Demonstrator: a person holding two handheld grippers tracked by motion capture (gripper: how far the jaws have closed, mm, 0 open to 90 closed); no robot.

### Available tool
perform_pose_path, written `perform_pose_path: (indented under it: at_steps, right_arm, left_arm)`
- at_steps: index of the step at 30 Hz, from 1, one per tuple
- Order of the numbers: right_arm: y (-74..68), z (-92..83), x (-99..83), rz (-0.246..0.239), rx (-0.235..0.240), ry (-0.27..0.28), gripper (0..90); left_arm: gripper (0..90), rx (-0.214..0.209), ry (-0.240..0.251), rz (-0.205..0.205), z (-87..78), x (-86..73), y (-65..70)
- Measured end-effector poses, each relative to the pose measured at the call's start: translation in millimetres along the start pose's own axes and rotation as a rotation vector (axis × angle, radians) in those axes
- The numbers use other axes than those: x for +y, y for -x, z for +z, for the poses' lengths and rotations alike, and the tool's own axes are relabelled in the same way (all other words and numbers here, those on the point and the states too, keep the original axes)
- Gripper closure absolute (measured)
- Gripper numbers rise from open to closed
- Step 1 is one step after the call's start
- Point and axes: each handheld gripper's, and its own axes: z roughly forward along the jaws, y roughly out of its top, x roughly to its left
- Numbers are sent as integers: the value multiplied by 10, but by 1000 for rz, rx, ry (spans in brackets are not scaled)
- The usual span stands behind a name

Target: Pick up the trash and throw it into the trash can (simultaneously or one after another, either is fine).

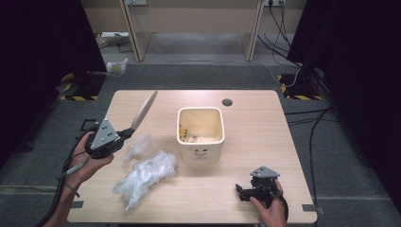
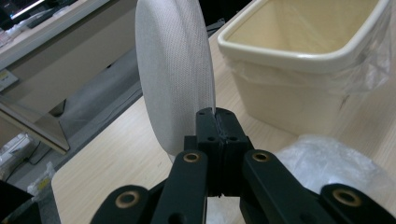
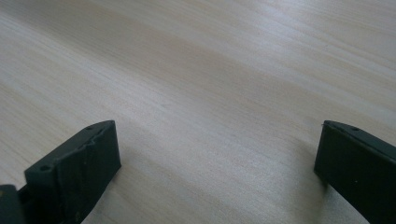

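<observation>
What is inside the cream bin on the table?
The bin holds some pale scraps at its bottom, seen from the high view. Its near wall hides part of the bottom, so whether more lies there cannot be told.

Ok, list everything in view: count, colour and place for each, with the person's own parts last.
Table: one, light wood, centre of the high view.
Bin: one, cream, square, mid-table, clear liner inside.
Plastic wrap: two crumpled clear-white clumps, left of the bin.
Round pad: one, white, textured, held on edge off the table.
Desk legs: pale wood, on the floor beyond the table.
Cables: several, black and white, floor at far right.
Left tool: black, shut on the round pad.
Right tool: black, open, low over the table's near right.
</observation>
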Motion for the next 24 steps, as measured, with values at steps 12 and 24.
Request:
perform_pose_path:
  at_steps: [12, 24]
  right_arm:
    - [1, -3, 1, -2, -1, -1, 2]
    - [1, -3, 1, -2, -1, -1, 2]
  left_arm:
    - [892, -76, 42, 93, 74, 459, 249]
    - [891, -156, 69, 158, 234, 753, 550]
